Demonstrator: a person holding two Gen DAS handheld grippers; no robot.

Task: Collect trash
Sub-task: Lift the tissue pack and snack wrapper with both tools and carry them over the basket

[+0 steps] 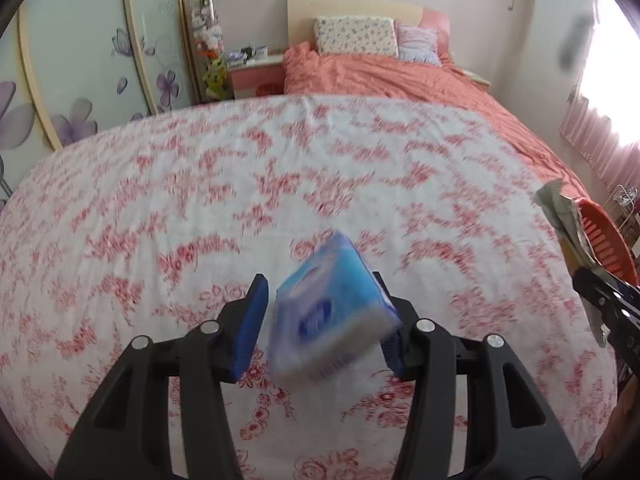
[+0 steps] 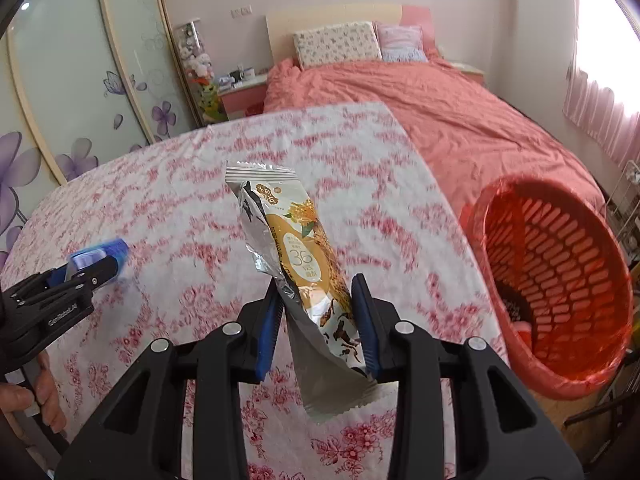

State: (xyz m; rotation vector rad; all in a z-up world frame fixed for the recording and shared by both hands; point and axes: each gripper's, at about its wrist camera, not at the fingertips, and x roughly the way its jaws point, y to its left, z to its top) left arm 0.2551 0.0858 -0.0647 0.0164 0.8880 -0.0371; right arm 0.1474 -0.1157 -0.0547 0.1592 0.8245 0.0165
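Two grips: left gripper (image 1: 322, 320) pinches tissue pack (image 1: 332, 312); right gripper (image 2: 318, 324) clamps snack wrapper (image 2: 308, 276).

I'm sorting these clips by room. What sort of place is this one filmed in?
A bedroom, most likely in a home. A bed with a coral quilt and pillows stands against the far wall, with a pink nightstand beside it and a sliding wardrobe with purple flower panels on the left.
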